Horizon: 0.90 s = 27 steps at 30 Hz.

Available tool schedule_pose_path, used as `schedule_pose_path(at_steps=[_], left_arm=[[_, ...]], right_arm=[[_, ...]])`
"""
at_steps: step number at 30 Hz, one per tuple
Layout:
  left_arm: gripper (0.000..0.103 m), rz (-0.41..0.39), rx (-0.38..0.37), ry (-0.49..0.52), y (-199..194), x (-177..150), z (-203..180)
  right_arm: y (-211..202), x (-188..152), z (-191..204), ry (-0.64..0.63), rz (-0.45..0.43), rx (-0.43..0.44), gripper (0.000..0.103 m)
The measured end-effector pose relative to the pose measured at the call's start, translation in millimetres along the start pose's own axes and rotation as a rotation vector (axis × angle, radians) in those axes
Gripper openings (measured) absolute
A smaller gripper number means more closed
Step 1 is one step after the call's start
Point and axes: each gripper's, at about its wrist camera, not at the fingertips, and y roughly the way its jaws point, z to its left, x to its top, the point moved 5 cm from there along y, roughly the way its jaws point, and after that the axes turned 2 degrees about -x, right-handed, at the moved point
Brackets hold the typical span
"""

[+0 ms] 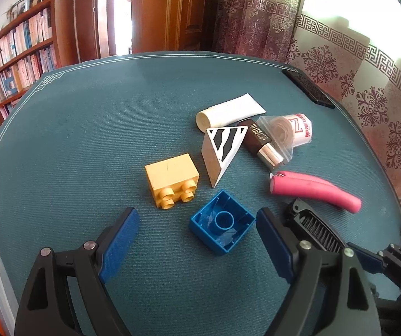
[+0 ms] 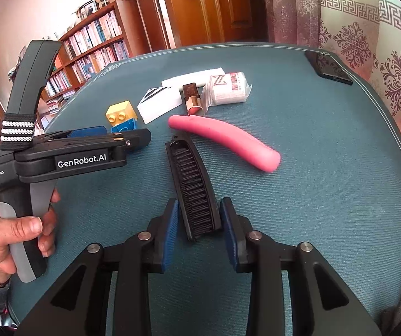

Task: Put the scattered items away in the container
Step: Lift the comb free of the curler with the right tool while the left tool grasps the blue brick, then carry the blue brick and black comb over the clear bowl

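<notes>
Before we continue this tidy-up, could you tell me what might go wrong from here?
1. The right hand-held gripper straddles only the near end of the long black comb, so it may pivot or slip when lifted.
2. The open left hand-held gripper sits close beside the blue block and could knock it.

A round table covered in teal ribbed cloth (image 1: pixel 88 140) carries a yellow plastic brick (image 1: pixel 171 179), an upturned blue brick (image 1: pixel 221 221), a zebra-striped white wedge (image 1: pixel 223 151), a white tube (image 1: pixel 230 110), a curved pink foam handle (image 1: pixel 315 190), a black comb clip (image 2: pixel 195 187) and a black phone (image 2: pixel 328 67).
</notes>
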Motion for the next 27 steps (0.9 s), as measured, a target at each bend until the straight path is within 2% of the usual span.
schedule_pose_path(at_steps=[4,7,9,10,19,24,27], left_arm=[[0.077,-0.012,0.020,0.027,1,1,-1],[0.064,-0.017,0.021,0.048,0,1,-3],[0.051,-0.018,0.029,0.060,-1,0,-4],[0.049,-0.017,0.029,0.060,-2,-1,-4],[0.047,-0.023,0.005,0.017,-21,-12,-2],[0.047,-0.044,0.009,-0.010,-41,-17,7],[0.047,-0.066,0.020,-0.028,-57,-18,15]], right_arm=[[2,3,3,0.001,-0.002,-0.006,0.036],[4,5,5,-0.010,-0.008,-0.021,0.037],[5,6,7,-0.020,-0.014,-0.033,0.037],[6,7,8,-0.024,-0.017,-0.037,0.037],[10,10,9,-0.030,-0.026,-0.043,0.037],[11,8,16,-0.073,-0.025,-0.099,0.037],[11,7,20,-0.095,-0.026,-0.113,0.033]])
